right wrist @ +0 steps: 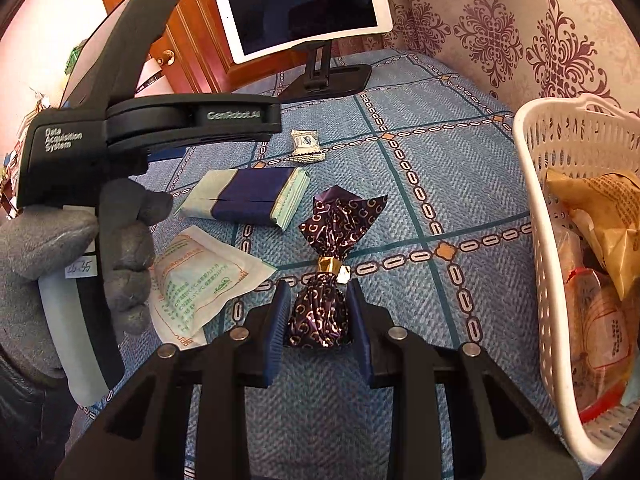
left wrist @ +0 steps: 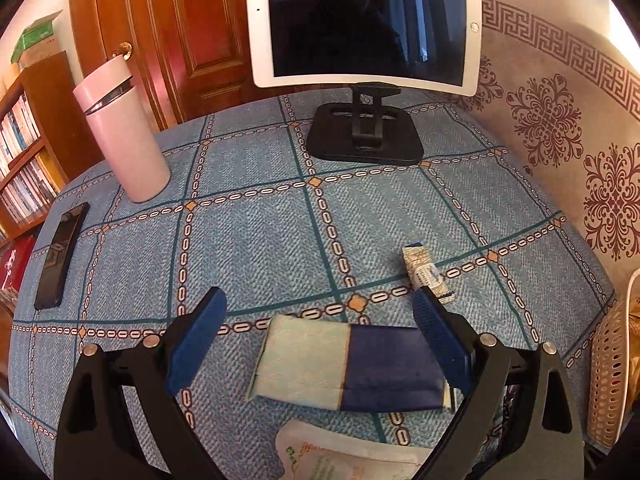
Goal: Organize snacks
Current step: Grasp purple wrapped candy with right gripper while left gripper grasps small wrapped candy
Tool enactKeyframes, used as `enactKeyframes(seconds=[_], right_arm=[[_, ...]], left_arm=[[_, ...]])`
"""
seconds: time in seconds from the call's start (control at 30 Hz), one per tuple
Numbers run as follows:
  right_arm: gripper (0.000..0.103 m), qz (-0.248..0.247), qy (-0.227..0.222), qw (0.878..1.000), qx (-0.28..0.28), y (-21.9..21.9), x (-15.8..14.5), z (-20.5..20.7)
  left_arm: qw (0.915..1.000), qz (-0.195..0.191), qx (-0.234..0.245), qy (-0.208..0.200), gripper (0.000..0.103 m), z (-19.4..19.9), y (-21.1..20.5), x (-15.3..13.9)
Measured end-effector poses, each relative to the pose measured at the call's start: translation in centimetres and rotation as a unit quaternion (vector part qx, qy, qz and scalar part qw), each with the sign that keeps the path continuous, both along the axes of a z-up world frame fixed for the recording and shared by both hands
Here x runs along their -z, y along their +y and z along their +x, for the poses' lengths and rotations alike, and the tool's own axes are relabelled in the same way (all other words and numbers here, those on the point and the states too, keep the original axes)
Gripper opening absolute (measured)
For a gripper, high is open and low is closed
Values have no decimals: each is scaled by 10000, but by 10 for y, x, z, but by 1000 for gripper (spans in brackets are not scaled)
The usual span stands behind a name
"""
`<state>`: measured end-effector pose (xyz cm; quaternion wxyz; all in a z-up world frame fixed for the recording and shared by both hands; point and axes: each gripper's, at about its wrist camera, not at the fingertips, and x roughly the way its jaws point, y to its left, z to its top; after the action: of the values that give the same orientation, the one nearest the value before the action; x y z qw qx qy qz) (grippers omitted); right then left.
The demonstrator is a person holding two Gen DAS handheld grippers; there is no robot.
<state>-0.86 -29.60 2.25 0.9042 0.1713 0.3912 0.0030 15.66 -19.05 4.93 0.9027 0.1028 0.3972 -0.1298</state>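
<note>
Two hand-held grippers over snacks on a blue patterned bench.

The right hand-held gripper (right wrist: 318,316) is clamped on a purple foil candy bag (right wrist: 320,314) beside a white basket (right wrist: 532,208). The left hand-held gripper (left wrist: 320,320) hangs spread above a blue-and-green packet (left wrist: 348,364).

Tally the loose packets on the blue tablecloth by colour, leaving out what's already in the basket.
Purple foil: 1, the purple candy pouch
Blue and pale green: 1, the banded packet
White: 2, the small wrapped candy and the flat printed sachet
Total: 4
</note>
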Motion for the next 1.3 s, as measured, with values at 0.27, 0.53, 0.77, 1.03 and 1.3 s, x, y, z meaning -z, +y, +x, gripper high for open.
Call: enactKeyframes(seconds=[0.27, 0.53, 0.77, 1.03, 1.3], right_arm=[[30, 55, -30, 10000, -20, -1, -1, 2], [30, 125, -49, 9999, -46, -1, 0, 1], [30, 127, -52, 9999, -48, -2, 1, 1], [30, 135, -59, 9999, -46, -1, 2, 2], [30, 264, -128, 9996, -26, -1, 1, 2]], left_arm=[[9985, 344, 288, 323, 69, 9, -43, 11], [9961, -24, 353, 809, 60, 16, -59, 18], [9950, -184, 431, 882, 25, 14, -59, 20], [9950, -740, 423, 528, 20, -11, -32, -11], [9965, -759, 329, 153, 20, -45, -13, -42]])
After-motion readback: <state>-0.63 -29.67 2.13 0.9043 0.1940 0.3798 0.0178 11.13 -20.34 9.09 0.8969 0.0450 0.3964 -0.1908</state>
